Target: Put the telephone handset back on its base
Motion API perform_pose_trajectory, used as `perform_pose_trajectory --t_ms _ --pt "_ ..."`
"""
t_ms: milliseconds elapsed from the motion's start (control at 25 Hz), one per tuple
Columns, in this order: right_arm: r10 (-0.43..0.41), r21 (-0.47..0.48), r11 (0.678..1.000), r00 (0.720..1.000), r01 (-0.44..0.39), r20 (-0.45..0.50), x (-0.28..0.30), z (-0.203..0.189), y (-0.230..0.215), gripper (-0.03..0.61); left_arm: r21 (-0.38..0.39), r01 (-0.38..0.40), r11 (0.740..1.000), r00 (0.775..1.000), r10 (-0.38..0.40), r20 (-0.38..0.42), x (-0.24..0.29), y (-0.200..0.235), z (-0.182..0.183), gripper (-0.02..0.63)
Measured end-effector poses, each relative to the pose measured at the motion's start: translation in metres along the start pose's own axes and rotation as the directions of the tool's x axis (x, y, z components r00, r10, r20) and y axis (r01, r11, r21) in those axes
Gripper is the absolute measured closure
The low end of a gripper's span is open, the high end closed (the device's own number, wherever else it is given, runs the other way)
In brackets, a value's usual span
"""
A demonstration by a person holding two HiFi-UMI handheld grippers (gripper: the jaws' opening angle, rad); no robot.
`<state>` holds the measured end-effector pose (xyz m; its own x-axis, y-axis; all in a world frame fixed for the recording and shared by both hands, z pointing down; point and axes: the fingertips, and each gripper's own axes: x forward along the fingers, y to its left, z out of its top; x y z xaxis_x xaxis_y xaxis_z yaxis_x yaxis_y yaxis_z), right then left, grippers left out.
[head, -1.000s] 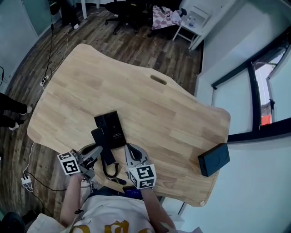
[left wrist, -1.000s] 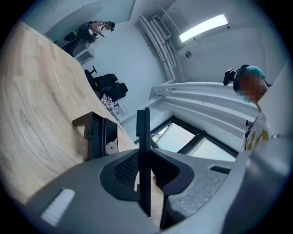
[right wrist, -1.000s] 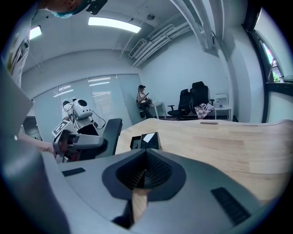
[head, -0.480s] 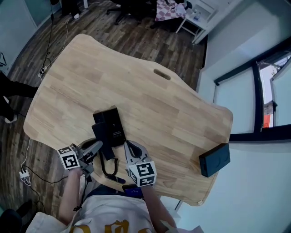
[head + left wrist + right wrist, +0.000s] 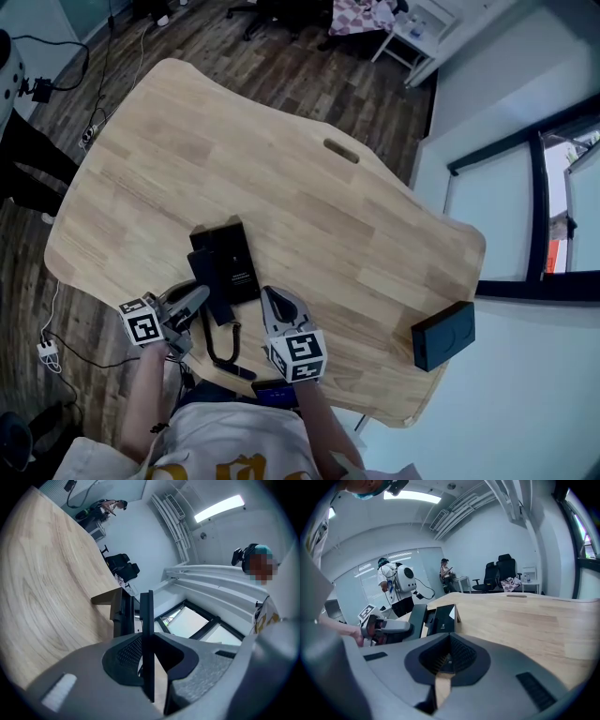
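Note:
The black telephone base (image 5: 232,261) lies near the front edge of the wooden table (image 5: 309,206). The black handset (image 5: 212,295) runs along the base's left side, and I cannot tell whether it rests on it. My left gripper (image 5: 195,302) is shut on the handset's near end. In the left gripper view the handset (image 5: 148,620) shows edge-on between the jaws, with the base (image 5: 123,613) just beyond. A coiled cord (image 5: 223,352) hangs toward the table edge. My right gripper (image 5: 274,302) is shut and holds nothing, just right of the base (image 5: 440,618).
A black box (image 5: 442,330) sits near the table's right edge. A cable slot (image 5: 342,151) is cut in the far side of the table. Beyond the table are office chairs and a person with a backpack rig (image 5: 396,585).
Both grippers have sunk a little toward the table, the left one carrying the handset down beside the base. The jaws have not moved.

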<state>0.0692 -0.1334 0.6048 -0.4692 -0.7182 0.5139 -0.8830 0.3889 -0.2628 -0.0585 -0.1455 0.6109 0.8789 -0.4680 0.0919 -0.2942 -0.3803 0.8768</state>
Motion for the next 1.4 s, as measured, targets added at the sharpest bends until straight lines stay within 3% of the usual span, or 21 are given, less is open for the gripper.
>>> perform_pose_trajectory --t_ms 1400 --pt "0.061 0.002 0.998 0.996 -0.061 -0.067 0.039 -0.002 -0.019 0.572 -0.100 -0.045 0.994 0.999 0.042 -0.027 0.018 0.043 0.016 0.540"
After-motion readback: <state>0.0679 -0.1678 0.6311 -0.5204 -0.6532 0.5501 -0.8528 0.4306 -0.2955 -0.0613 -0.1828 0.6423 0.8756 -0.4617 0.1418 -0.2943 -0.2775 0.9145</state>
